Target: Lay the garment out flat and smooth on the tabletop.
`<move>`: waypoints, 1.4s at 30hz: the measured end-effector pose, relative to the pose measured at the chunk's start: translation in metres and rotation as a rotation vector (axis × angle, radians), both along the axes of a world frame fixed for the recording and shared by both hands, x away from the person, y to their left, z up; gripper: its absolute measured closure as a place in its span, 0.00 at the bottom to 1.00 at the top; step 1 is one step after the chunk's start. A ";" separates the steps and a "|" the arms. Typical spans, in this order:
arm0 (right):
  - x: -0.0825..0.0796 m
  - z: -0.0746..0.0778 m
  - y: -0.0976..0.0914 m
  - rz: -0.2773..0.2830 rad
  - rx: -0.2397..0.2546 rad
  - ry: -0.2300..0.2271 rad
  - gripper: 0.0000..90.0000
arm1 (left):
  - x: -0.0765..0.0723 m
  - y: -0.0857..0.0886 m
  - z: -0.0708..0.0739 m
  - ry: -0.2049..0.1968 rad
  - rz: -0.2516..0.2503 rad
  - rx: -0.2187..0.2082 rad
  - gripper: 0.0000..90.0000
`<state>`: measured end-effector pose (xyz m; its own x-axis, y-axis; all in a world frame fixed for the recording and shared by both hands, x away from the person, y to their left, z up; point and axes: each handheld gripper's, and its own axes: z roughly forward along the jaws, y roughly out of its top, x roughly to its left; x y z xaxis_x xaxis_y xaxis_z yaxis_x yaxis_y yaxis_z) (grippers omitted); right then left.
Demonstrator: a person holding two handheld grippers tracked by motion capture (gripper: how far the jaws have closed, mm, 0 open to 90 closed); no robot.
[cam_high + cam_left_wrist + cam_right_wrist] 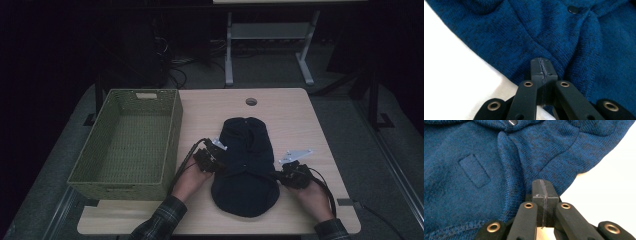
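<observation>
A dark blue knit garment [246,150] lies folded on the middle of the wooden table [300,120], its narrow end pointing away from me. My left gripper [219,163] is at its left edge and my right gripper [280,175] at its right edge, about halfway along. In the left gripper view the jaws [541,63] are pressed together at the cloth's edge, and a crease in the garment [579,45] runs out from their tip. The right gripper [543,184] is likewise shut at the edge of the garment [454,195], with a fold rising from its tip toward a dark button [512,122].
A green woven basket [172,135] stands on the table's left side, close to my left hand. A round cable hole [251,101] sits near the far edge. A small rectangular patch [474,170] shows on the knit. Beyond the table stand a desk frame's legs [229,55].
</observation>
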<state>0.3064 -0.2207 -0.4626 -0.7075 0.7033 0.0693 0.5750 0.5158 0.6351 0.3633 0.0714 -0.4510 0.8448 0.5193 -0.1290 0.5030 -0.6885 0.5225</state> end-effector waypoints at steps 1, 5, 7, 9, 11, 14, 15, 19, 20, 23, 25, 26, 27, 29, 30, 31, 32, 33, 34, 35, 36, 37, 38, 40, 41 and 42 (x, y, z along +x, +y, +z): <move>-0.002 0.000 0.000 0.004 -0.001 0.002 1.00 | -0.003 0.000 0.000 0.000 -0.007 -0.003 1.00; -0.013 0.001 -0.003 0.019 -0.007 0.001 1.00 | -0.014 0.000 -0.001 0.003 -0.029 -0.013 1.00; -0.015 0.001 -0.003 0.022 -0.007 0.002 1.00 | -0.017 0.000 -0.001 0.003 -0.032 -0.016 1.00; -0.020 0.001 -0.005 0.028 -0.003 0.007 1.00 | -0.020 0.000 0.000 0.003 -0.049 -0.008 1.00; -0.025 0.001 -0.005 0.031 0.000 0.009 1.00 | -0.024 -0.001 0.000 0.004 -0.048 -0.014 1.00; -0.032 0.001 -0.007 0.042 0.005 0.008 1.00 | -0.031 -0.002 0.000 0.004 -0.069 -0.006 1.00; -0.034 0.001 -0.007 0.041 0.006 0.010 1.00 | -0.034 -0.002 0.000 0.005 -0.065 -0.013 1.00; -0.042 0.001 -0.011 0.041 0.009 0.015 1.00 | -0.041 -0.003 0.000 0.011 -0.090 -0.013 1.00; -0.042 0.001 -0.011 0.041 0.009 0.015 1.00 | -0.043 -0.004 0.000 0.012 -0.093 -0.014 1.00; -0.047 0.001 -0.014 0.039 0.015 0.018 1.00 | -0.049 -0.004 -0.001 0.028 -0.091 -0.032 1.00; -0.050 0.001 -0.015 0.040 0.015 0.019 1.00 | -0.050 -0.004 -0.001 0.029 -0.094 -0.031 1.00; -0.050 0.001 -0.015 0.040 0.015 0.019 1.00 | -0.052 -0.004 -0.001 0.030 -0.096 -0.031 1.00; -0.052 0.001 -0.016 0.042 0.013 0.019 1.00 | -0.053 -0.005 -0.001 0.030 -0.098 -0.031 1.00; -0.053 0.001 -0.016 0.041 0.010 0.020 1.00 | -0.055 -0.006 -0.001 0.025 -0.101 -0.029 1.00; -0.053 0.001 -0.016 0.041 0.010 0.020 1.00 | -0.055 -0.006 -0.001 0.025 -0.101 -0.029 1.00; -0.053 0.001 -0.016 0.042 0.009 0.020 1.00 | -0.055 -0.005 -0.001 0.028 -0.101 -0.032 1.00; -0.053 0.001 -0.016 0.041 0.008 0.022 1.00 | -0.054 -0.005 -0.001 0.034 -0.100 -0.032 1.00; -0.053 0.001 -0.015 0.039 0.007 0.023 1.00 | -0.054 -0.005 -0.001 0.035 -0.100 -0.033 1.00; -0.053 0.002 -0.015 0.041 0.004 0.022 1.00 | -0.054 -0.005 -0.001 0.035 -0.100 -0.033 1.00; -0.053 0.002 -0.015 0.042 0.000 0.021 1.00 | -0.054 -0.005 -0.001 0.034 -0.101 -0.032 1.00; -0.053 0.002 -0.015 0.042 0.000 0.021 1.00 | -0.054 -0.005 -0.001 0.034 -0.101 -0.032 1.00; -0.053 0.002 -0.015 0.043 0.000 0.021 1.00 | -0.054 -0.005 -0.001 0.032 -0.107 -0.027 1.00; -0.053 0.002 -0.015 0.043 0.004 0.021 1.00 | -0.054 -0.005 -0.001 0.029 -0.110 -0.023 1.00; -0.053 0.001 -0.015 0.042 0.008 0.023 1.00 | -0.054 -0.005 -0.001 0.030 -0.105 -0.027 1.00; -0.053 0.001 -0.015 0.044 0.004 0.020 1.00 | -0.054 -0.006 0.000 0.028 -0.110 -0.022 1.00; -0.053 0.001 -0.015 0.044 0.004 0.020 1.00 | -0.054 -0.006 0.000 0.028 -0.110 -0.022 1.00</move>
<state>0.2531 -0.2357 -0.4612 -0.7362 0.6713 0.0865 0.5642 0.5381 0.6262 0.3095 0.0659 -0.4513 0.8926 0.4200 -0.1639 0.4395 -0.7293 0.5243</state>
